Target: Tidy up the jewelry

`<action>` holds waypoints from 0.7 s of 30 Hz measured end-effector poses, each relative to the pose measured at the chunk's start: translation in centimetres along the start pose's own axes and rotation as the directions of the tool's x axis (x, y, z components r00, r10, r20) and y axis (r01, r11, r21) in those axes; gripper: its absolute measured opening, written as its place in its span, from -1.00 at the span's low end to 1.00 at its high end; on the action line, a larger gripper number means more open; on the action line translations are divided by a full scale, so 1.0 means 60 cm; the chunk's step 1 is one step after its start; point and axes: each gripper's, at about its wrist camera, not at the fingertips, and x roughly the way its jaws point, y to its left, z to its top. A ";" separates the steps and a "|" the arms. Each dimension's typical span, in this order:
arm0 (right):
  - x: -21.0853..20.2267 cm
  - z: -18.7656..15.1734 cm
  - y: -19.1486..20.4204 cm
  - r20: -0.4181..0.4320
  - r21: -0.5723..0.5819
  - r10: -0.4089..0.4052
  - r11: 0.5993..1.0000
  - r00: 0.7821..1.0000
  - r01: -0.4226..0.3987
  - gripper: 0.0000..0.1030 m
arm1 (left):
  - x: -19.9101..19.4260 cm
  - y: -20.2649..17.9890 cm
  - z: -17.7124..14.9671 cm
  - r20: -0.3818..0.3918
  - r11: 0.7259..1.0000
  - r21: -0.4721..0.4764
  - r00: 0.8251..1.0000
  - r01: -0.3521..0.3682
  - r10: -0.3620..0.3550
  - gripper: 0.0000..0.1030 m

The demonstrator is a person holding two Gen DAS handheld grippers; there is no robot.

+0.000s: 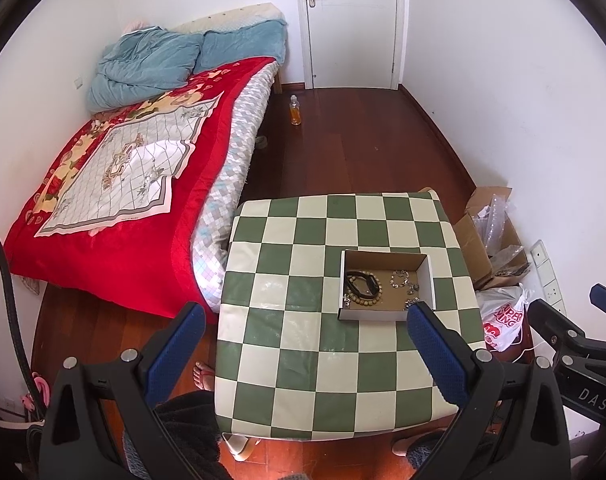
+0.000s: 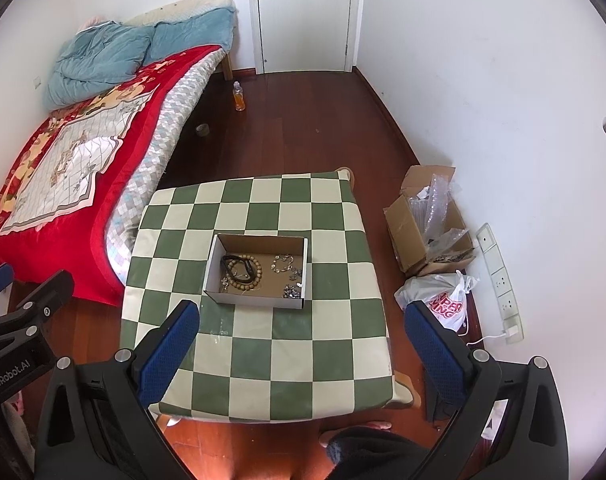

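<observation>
Left wrist view: left gripper [image 1: 307, 322] hanging above green-and-cream checkered table [image 1: 303, 360], blue fingers [image 1: 435, 352] spread wide, holding nothing. Small open cardboard box [image 1: 385, 254] sitting on table, right of middle. Inside box: brown wooden bead bracelet [image 1: 373, 298] lying with black band [image 1: 363, 282] at left, silver chain jewelry [image 1: 401, 280] lying at right. Right wrist view: right gripper [image 2: 303, 322] hanging over near side of table, fingers wide apart, empty. Red patterned bed blanket [image 2: 115, 128] lying left. White plastic bag with red letters [image 2: 443, 300] sitting on floor, right.
</observation>
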 end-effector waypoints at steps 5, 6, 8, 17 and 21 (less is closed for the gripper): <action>0.000 0.000 -0.001 0.002 0.001 -0.001 1.000 1.000 0.001 1.00 | -0.004 0.001 -0.001 0.005 1.000 -0.005 1.000 0.002 -0.002 1.00; 0.000 0.001 -0.001 0.003 0.001 -0.001 1.000 1.000 0.001 1.00 | -0.004 0.002 -0.002 0.005 1.000 -0.005 1.000 0.000 0.000 1.00; -0.003 0.002 -0.002 0.007 0.005 -0.004 1.000 1.000 0.004 1.00 | -0.005 0.002 -0.002 0.005 1.000 -0.005 1.000 0.003 -0.002 1.00; -0.008 0.003 -0.007 0.014 0.027 -0.011 1.000 1.000 0.010 1.00 | -0.003 0.004 -0.003 0.004 1.000 -0.005 1.000 0.006 -0.006 1.00; -0.008 0.003 -0.005 0.013 0.028 -0.010 1.000 1.000 0.010 1.00 | -0.002 0.005 -0.003 0.008 1.000 -0.003 1.000 0.004 -0.004 1.00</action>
